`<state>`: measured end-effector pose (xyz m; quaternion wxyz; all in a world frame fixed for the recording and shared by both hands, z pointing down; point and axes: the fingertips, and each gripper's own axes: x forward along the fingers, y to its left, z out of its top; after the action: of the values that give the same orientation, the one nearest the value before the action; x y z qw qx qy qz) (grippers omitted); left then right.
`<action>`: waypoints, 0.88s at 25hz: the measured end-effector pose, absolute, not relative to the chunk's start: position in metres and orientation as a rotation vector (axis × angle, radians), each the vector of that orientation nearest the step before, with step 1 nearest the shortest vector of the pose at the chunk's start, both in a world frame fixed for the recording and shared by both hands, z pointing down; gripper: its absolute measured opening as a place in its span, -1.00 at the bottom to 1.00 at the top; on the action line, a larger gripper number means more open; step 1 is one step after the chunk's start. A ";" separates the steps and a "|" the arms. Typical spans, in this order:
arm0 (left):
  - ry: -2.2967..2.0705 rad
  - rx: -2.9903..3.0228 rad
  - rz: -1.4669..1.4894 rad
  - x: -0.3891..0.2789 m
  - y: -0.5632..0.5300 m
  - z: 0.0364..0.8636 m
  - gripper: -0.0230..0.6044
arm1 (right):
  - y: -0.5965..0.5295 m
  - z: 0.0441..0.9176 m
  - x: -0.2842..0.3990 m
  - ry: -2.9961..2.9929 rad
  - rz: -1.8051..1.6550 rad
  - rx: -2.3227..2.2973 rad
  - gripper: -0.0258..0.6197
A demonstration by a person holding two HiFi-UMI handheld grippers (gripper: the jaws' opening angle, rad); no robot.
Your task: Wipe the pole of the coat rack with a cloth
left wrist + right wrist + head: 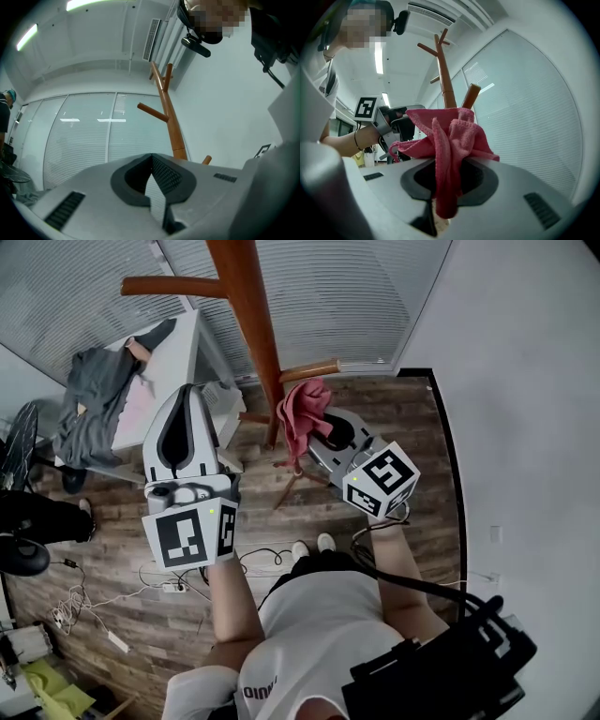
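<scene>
The brown wooden coat rack pole rises in the head view's middle, with side pegs. A pink cloth hangs bunched just right of the pole's lower part, clamped in my right gripper. In the right gripper view the cloth spills over the jaws of that gripper, and the pole stands just behind it. My left gripper is held left of the pole, apart from it, jaws together with nothing between them. In the left gripper view, this gripper points up past the pole.
A white table with grey clothing stands at the left. Cables and a power strip lie on the wooden floor. The rack's splayed legs spread below the cloth. Window blinds lie behind the pole, and a white wall is at the right.
</scene>
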<state>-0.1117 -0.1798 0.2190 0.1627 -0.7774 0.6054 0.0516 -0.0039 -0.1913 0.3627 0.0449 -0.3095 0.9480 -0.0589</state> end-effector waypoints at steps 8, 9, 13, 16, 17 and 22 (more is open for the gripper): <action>1.777 -2.171 0.113 -0.118 -0.184 0.223 -0.89 | -0.203 0.378 -0.007 2.910 -0.240 -0.927 -0.63; 1.782 -2.167 0.111 -0.119 -0.184 0.224 -0.89 | -0.204 0.381 -0.006 2.914 -0.247 -0.930 -0.63; 1.795 -2.170 0.100 -0.120 -0.186 0.229 -0.88 | -0.207 0.391 -0.004 2.922 -0.284 -0.941 -0.63; 1.804 -2.167 0.092 -0.118 -0.187 0.231 -0.89 | -0.208 0.399 -0.002 2.927 -0.307 -0.949 -0.63; 1.808 -2.163 0.090 -0.117 -0.187 0.232 -0.88 | -0.208 0.401 -0.001 2.931 -0.310 -0.954 -0.63; 1.818 -2.157 0.080 -0.117 -0.189 0.234 -0.88 | -0.209 0.413 -0.003 2.958 -0.327 -0.955 -0.63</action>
<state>-0.1172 -0.1886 0.2344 0.1590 -0.7546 0.6360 0.0280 -0.0032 -0.2095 0.4133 0.0080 -0.3054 0.9464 -0.1045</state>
